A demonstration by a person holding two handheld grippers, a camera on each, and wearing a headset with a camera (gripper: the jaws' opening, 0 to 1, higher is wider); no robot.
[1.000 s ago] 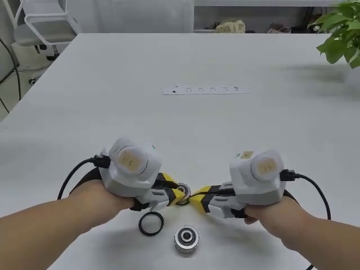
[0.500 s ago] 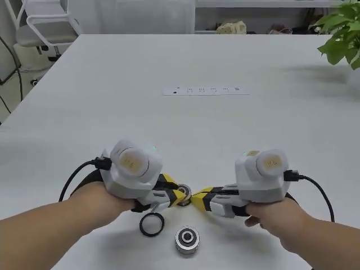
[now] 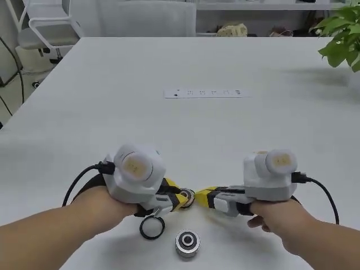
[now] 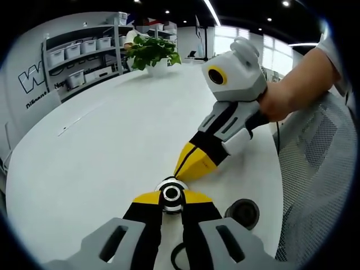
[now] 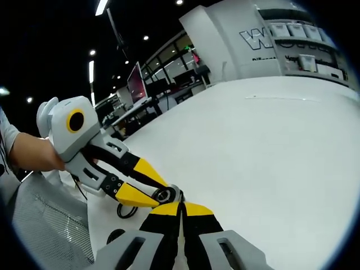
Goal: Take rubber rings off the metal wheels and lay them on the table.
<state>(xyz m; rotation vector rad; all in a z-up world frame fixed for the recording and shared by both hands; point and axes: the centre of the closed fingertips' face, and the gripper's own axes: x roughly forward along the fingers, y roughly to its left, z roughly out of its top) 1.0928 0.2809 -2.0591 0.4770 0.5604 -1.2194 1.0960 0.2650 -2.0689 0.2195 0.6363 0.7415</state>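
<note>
The left claw [image 4: 171, 198] grips a metal wheel [image 3: 188, 197] just over the counter [image 3: 202, 129]. The right claw [image 5: 181, 207], clenched, has its tips against the wheel's rim. A loose rubber ring [image 3: 152, 227] and a second wheel [image 3: 187, 242] lie close by, unmoved since a second ago.

Power strip [image 3: 206, 93], leafy plant [image 3: 340, 34], chair [image 3: 48, 28]
</note>
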